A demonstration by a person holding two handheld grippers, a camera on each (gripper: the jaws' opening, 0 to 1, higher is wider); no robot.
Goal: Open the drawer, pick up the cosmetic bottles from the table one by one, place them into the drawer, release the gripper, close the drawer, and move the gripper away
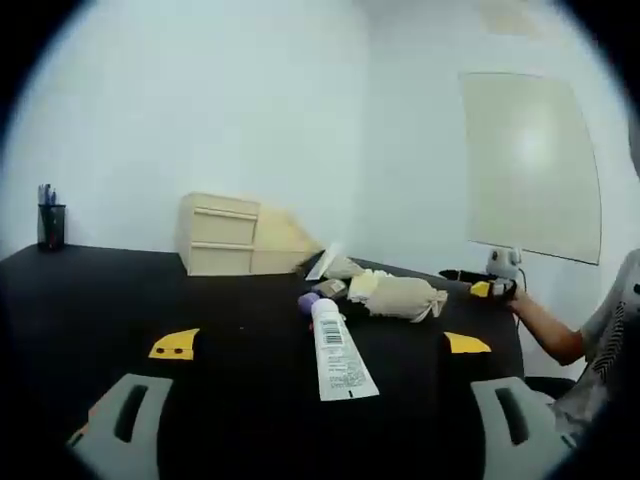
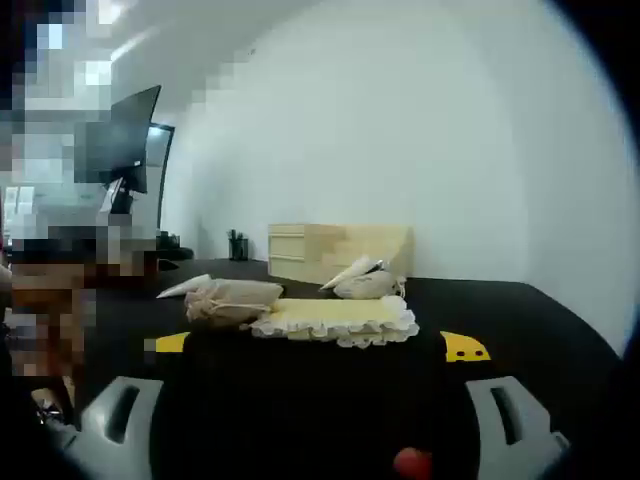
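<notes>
Nearest in the left gripper view, the left gripper (image 1: 312,425) hangs spread wide and empty above the black table (image 1: 90,300); in the right gripper view the right gripper (image 2: 312,425) is likewise wide apart with nothing between its jaws. Just beyond the left gripper lies a white tube (image 1: 338,353) with a barcode and a purple cap, flat on the table, cap toward the small wooden drawer chest (image 1: 222,234). Past the tube, between it and the chest, sits a clutter of cloth pouches (image 1: 405,297) and small items; from the other side these appear as a beige pouch (image 2: 233,297) and a frilled yellow cloth (image 2: 340,320) in front of the chest (image 2: 330,252). The chest stands farthest back, its drawers appearing closed, so opening is likely still to come. The risk: the light chest could slide when the drawer is pulled, and the flat, rounded tube could roll or squirt out of a shallow pinch.
</notes>
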